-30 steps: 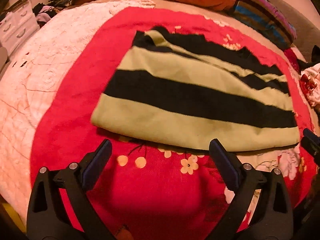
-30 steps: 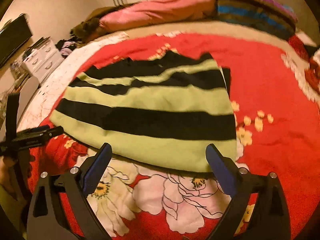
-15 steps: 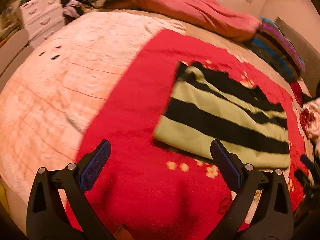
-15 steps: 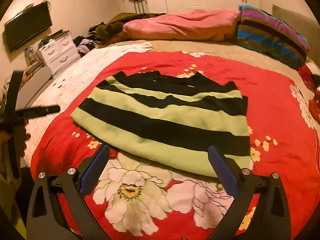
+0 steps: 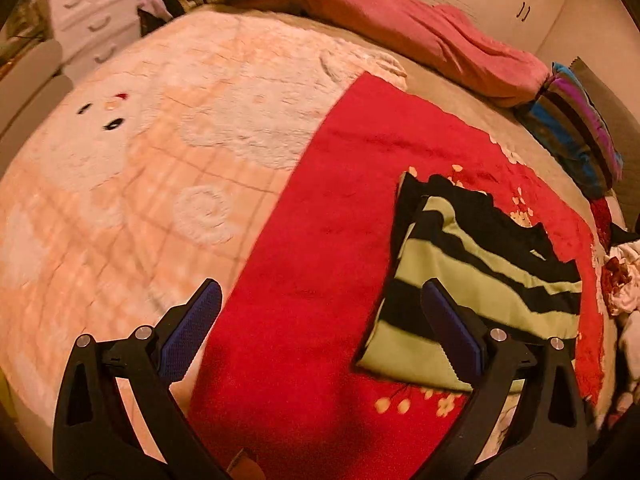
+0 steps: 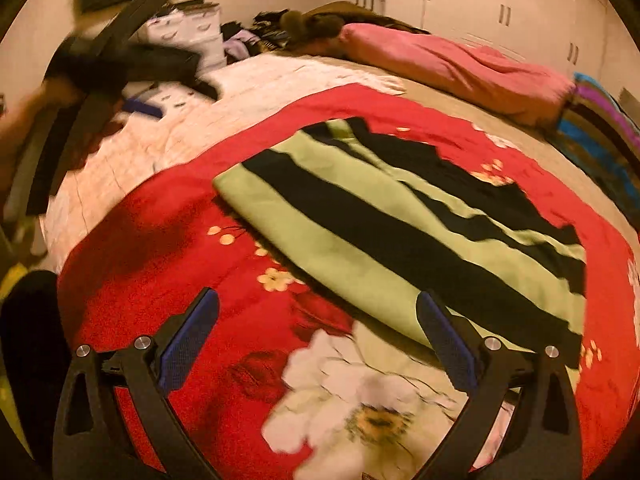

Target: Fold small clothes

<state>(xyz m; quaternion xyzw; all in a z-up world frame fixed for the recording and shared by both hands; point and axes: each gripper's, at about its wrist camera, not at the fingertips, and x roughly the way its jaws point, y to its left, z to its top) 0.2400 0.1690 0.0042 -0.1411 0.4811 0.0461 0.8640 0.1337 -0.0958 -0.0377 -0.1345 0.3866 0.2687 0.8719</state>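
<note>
Right wrist view: the right hand-held gripper (image 6: 318, 338) hangs released, its blue-padded fingers (image 6: 188, 338) spread wide with nothing between them, above the large white flower printed on the red floral fleece blanket (image 6: 160, 248). Just beyond lies the green-and-black striped folded garment (image 6: 384, 228), flat on that blanket on the bed, its near green edge close to the right-side finger but apparently not touched by it. In the left wrist view the left hand-held gripper (image 5: 320, 332) is likewise released and empty, aimed at bare red fleece with the garment off to its right.

The fold looks largely done, so the risk from here is undoing it: a finger catching the loose green hem as it passes low would drag the top layer and open the stack. The thick pile could also snag and rumple the lower layer if the garment is slid rather than lifted.

To the left spreads a pale peach quilted bedspread (image 5: 132, 168), clear of clutter. Farther back lie a rolled pink duvet (image 6: 460, 68) and a striped multicoloured pillow (image 6: 600, 132), well apart from the garment. A heap of other clothes (image 5: 624, 280) sits at the right edge. Beyond the bed stand a white chest of drawers (image 5: 92, 20) and white wardrobe doors (image 6: 508, 4). Nothing blocks access to the garment.
</note>
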